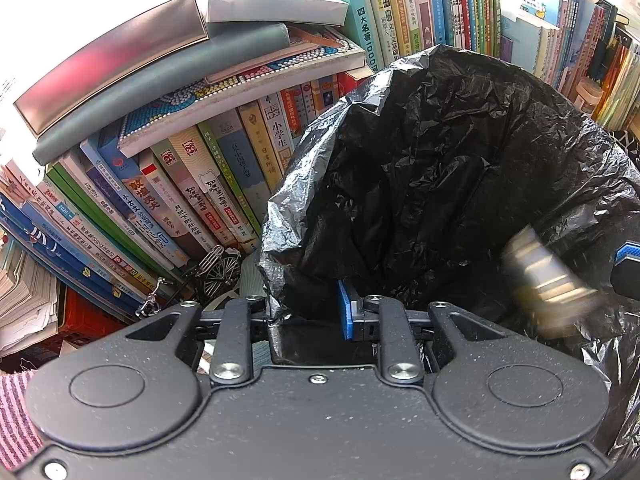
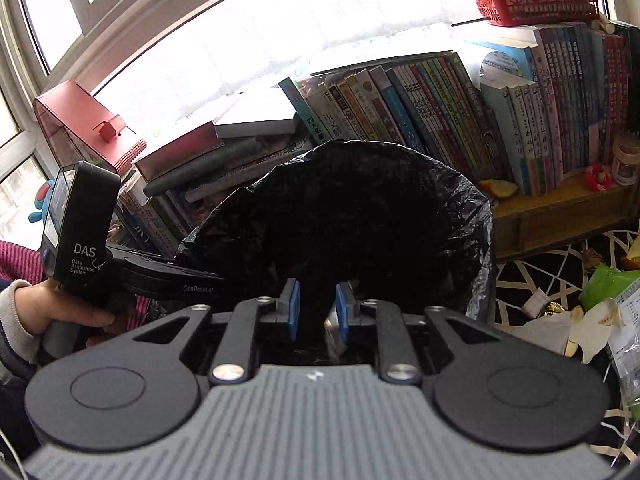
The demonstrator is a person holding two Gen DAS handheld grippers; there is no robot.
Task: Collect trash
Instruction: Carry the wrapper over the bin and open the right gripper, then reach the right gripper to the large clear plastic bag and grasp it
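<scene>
A black trash bag (image 1: 440, 168) stands open in front of the bookshelves. My left gripper (image 1: 306, 314) is shut on its near rim and holds the film up. In the right wrist view a hand holds that left gripper (image 2: 192, 280) at the black trash bag's (image 2: 360, 208) left edge. My right gripper (image 2: 318, 310) hangs over the bag's mouth, its blue pads apart with nothing pressed between them. A blurred silvery piece of trash (image 1: 548, 276) is in the air inside the bag, just beside a right fingertip (image 1: 628, 254).
Rows of books (image 2: 440, 104) and a stack of flat boxes (image 1: 160, 64) stand behind the bag. To the right on a patterned cloth (image 2: 532, 268) lie a green packet (image 2: 604, 284) and white wrappers (image 2: 560, 328). An orange peel (image 2: 500, 188) sits on the wooden shelf (image 2: 560, 208).
</scene>
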